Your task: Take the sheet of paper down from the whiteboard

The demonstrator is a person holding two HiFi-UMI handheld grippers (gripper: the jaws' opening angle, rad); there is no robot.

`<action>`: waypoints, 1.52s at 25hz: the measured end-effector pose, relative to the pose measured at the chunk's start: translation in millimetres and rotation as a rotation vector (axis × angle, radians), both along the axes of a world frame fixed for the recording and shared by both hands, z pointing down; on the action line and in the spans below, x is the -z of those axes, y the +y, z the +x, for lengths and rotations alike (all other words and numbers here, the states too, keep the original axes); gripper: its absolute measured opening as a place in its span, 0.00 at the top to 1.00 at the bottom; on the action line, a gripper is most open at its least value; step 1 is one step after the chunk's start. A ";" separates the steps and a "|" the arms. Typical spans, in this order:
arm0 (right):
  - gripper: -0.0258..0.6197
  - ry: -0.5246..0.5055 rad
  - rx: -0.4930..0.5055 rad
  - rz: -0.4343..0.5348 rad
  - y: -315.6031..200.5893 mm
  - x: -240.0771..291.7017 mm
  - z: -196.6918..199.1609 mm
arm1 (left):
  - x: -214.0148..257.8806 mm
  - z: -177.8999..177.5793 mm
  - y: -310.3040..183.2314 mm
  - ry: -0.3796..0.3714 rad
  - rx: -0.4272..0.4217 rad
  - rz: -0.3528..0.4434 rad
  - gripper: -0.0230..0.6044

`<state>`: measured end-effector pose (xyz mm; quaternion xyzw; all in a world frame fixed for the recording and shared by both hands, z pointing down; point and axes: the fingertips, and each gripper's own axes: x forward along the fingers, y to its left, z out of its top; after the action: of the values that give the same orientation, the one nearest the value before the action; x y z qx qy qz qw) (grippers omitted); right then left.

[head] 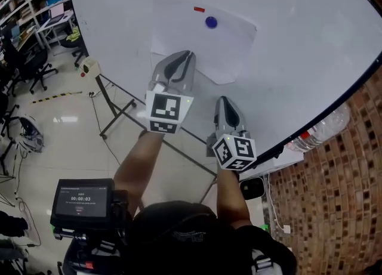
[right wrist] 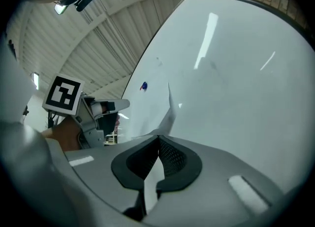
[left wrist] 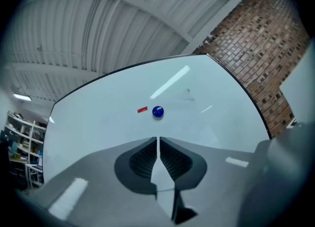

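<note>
A white sheet of paper [head: 197, 41] hangs on the whiteboard [head: 298, 41], pinned near its top by a round blue magnet [head: 211, 22] next to a small red strip [head: 199, 9]. My left gripper [head: 188, 56] is at the sheet's lower left edge. In the left gripper view the left gripper [left wrist: 157, 140] is shut, with the sheet [left wrist: 162, 174] pinched between its pads and the magnet [left wrist: 157, 112] straight ahead. My right gripper [head: 222, 98] sits at the sheet's bottom corner. In the right gripper view the right gripper [right wrist: 158, 138] is shut on the sheet [right wrist: 158, 110], whose edge curls off the board.
The whiteboard stands on a dark metal frame [head: 113, 107]. A water bottle [head: 325, 127] lies by its right end, beside a brick wall [head: 334, 208]. Office chairs [head: 30, 68] and shelves [head: 42, 11] fill the far left. A small screen device [head: 82, 201] hangs at my chest.
</note>
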<state>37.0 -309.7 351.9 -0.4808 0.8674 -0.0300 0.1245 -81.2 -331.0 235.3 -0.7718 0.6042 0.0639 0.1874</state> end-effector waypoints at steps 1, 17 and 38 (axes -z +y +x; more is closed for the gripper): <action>0.94 -0.004 -0.007 0.000 -1.1 0.7 0.4 | 6.2 -0.6 -2.8 -0.008 -0.019 0.009 0.93; 0.77 -0.112 -0.044 -0.037 -38.7 19.5 13.3 | 50.0 21.1 -44.1 -0.074 -0.215 0.051 0.78; 0.92 -0.209 0.037 -0.011 -43.8 49.6 -2.7 | 71.1 35.1 -53.4 -0.061 -0.244 0.076 0.77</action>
<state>34.2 -353.6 302.4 -0.4598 0.8582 -0.0870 0.2110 -46.1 -384.4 164.2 -0.8336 0.4969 0.0857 0.2255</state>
